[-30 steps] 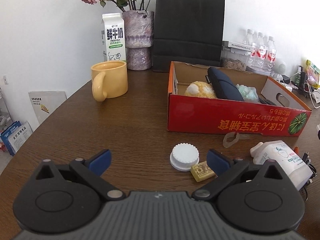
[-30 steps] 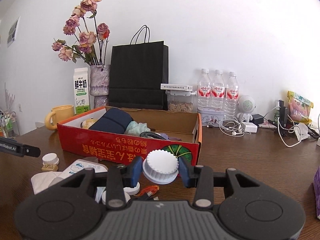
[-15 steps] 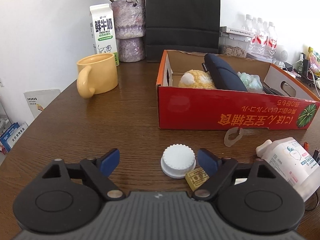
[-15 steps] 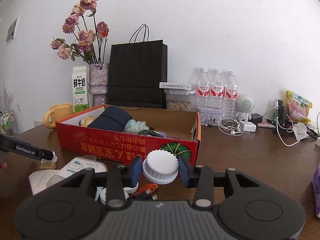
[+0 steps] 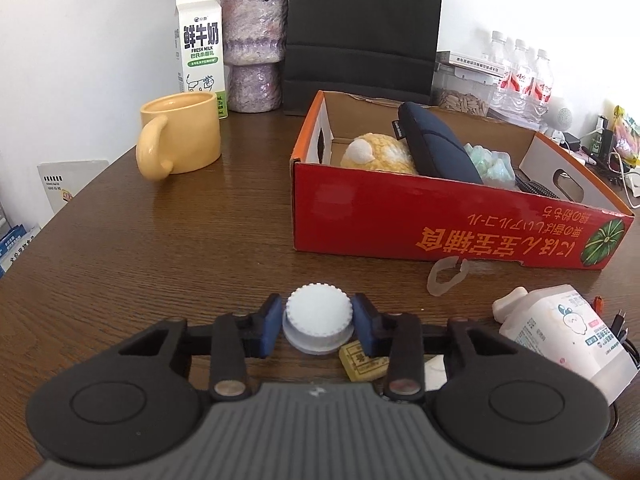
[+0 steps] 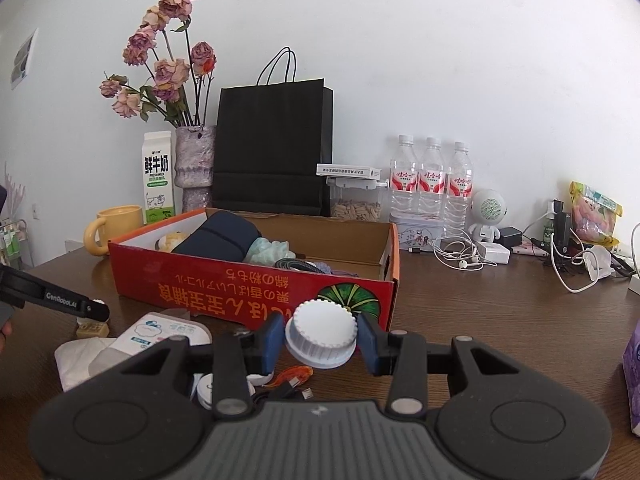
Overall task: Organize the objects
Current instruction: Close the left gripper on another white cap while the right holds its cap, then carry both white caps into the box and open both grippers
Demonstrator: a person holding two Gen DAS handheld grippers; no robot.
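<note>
My left gripper (image 5: 318, 326) is shut on a white ribbed jar (image 5: 318, 322) that stands on the brown table, next to a small yellow block (image 5: 362, 362). My right gripper (image 6: 320, 338) is shut on a second white ribbed jar (image 6: 320, 334), held above the table in front of the red cardboard box (image 6: 256, 294). The box (image 5: 440, 228) holds a yellow plush (image 5: 378, 154), a navy pouch (image 5: 436, 148) and pale green tissue (image 5: 490, 162). The left gripper's arm (image 6: 52, 300) shows at the left of the right wrist view.
A white bottle (image 5: 568, 336) lies on its side at right, a clear clip (image 5: 448, 276) before the box. A yellow mug (image 5: 178, 140), milk carton (image 5: 200, 50), vase (image 5: 252, 48) and black bag (image 5: 362, 28) stand behind. Water bottles (image 6: 430, 182), cables (image 6: 460, 256) and an orange connector (image 6: 294, 374) lie at right.
My left gripper moved forward and down over the white jar on the table and closed on it. My right gripper kept hold of its jar and stayed nearly still.
</note>
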